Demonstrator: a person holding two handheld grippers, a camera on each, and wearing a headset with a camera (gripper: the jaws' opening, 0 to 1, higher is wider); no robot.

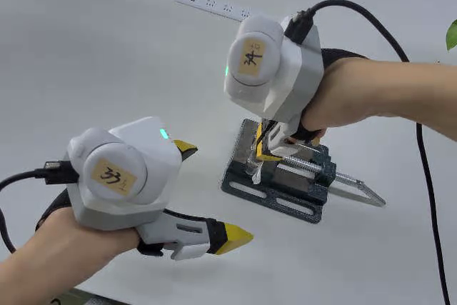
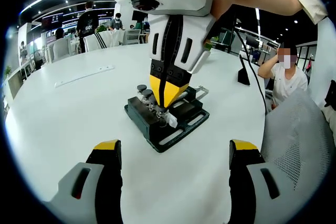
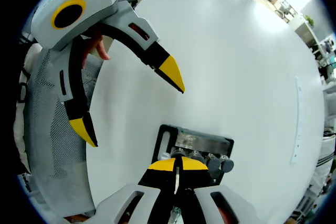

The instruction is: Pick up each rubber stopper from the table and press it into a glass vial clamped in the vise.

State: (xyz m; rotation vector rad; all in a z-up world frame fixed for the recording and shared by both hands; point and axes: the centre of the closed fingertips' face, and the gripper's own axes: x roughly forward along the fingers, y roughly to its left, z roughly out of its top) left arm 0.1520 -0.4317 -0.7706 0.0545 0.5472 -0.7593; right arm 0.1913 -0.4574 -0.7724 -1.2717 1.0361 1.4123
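While the white, yellow-tipped left gripper (image 1: 213,192) hovered over the round white table (image 1: 107,55) at seven o'clock from the work, its jaws stood wide apart with nothing between them. Across to the middle now: the dark grey metal vise (image 1: 285,198) sat flat on the table, and a long white power strip (image 1: 214,5) lay well apart at its eleven o'clock. Clamped in it stood a row of small clear glass vials (image 2: 144,94), with dark round rubber stoppers (image 3: 226,165) sitting on their mouths. Right over the row, the white right gripper (image 1: 261,153) pointed straight down, its yellow tips pressed together and touching the vial tops; whether a stopper lay under those tips was hidden.

The stoppers looked light, soft and grippy, so they should squash a little and not slip. They were best taken by the sides of the wide head, leaving the plug end free. The glass was the worry, thin and brittle. Any push wanted to go straight down the vial, never sideways.
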